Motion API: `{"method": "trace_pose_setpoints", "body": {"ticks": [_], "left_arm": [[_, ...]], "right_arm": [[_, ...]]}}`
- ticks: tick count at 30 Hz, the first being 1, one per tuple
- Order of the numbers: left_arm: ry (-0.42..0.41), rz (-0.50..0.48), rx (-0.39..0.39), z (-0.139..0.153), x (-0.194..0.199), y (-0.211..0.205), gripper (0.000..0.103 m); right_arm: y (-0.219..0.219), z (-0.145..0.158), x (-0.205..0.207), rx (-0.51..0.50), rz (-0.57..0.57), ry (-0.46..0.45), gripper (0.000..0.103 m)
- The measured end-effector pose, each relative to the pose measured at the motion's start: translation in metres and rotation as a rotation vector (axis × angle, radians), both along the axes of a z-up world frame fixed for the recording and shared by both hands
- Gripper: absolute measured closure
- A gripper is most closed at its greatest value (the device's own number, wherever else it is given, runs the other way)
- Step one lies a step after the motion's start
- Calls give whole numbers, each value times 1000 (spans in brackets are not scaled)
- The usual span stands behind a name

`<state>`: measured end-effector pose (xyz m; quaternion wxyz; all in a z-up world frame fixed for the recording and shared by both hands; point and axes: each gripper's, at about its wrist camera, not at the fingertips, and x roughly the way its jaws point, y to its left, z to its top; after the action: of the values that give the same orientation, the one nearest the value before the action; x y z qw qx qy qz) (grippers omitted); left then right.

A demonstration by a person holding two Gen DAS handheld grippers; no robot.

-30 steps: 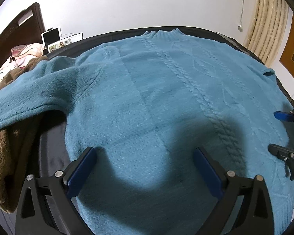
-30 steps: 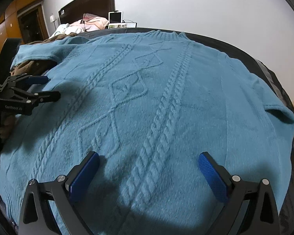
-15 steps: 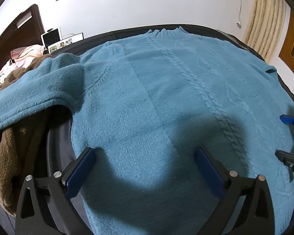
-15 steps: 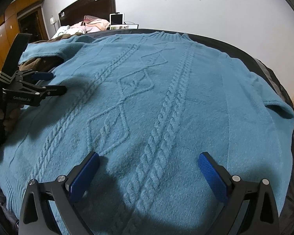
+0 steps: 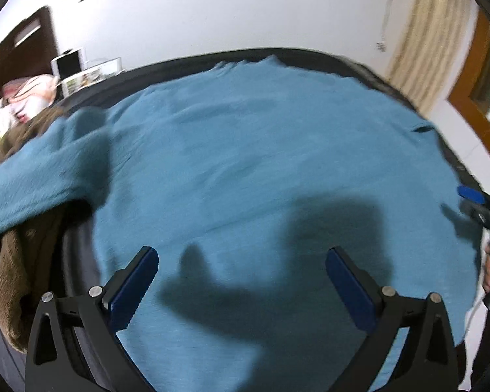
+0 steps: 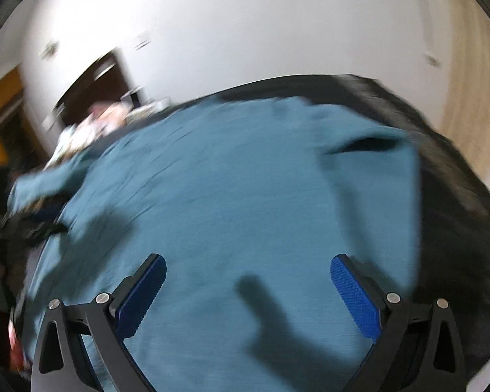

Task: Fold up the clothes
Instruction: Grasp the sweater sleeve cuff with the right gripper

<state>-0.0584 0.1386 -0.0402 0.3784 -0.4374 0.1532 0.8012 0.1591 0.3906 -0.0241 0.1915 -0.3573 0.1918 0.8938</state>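
Both tongs, the left tongs and the right tongs, are hanging released over the blue sweater spread flat on the dark surface, now swinging apart and blurring, likely heading for its sleeves to begin folding.
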Motion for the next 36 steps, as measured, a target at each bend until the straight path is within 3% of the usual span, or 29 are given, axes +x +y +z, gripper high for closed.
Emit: {"method": "trace_pose_setpoints", "body": {"ticks": [8,13,17,24,28,30,33,36], "left_arm": [[-40,-84,57,5,27,42,0],[-40,-88,54,-4,27,59,0],[-38,-65,40,-16,19,59,0],[-74,-39,58,-30,5,51,0],[-67,-44,62,-33,5,49,0],[-64,-47,65,-33,5,50,0],[-63,-47,73,-34,5,49,0],[-59,-43,76,-34,6,49,0]], "right_arm": [[67,-2,47,89,-250,-60,1],[71,-17,44,102,-247,-117,7],[65,-24,27,117,-193,-153,31],[56,-25,15,115,-136,-144,63],[55,-24,12,114,-145,-128,75],[57,-22,13,106,-158,-114,92],[63,-13,21,109,-197,-73,94],[60,4,27,196,-240,-57,95]]}}
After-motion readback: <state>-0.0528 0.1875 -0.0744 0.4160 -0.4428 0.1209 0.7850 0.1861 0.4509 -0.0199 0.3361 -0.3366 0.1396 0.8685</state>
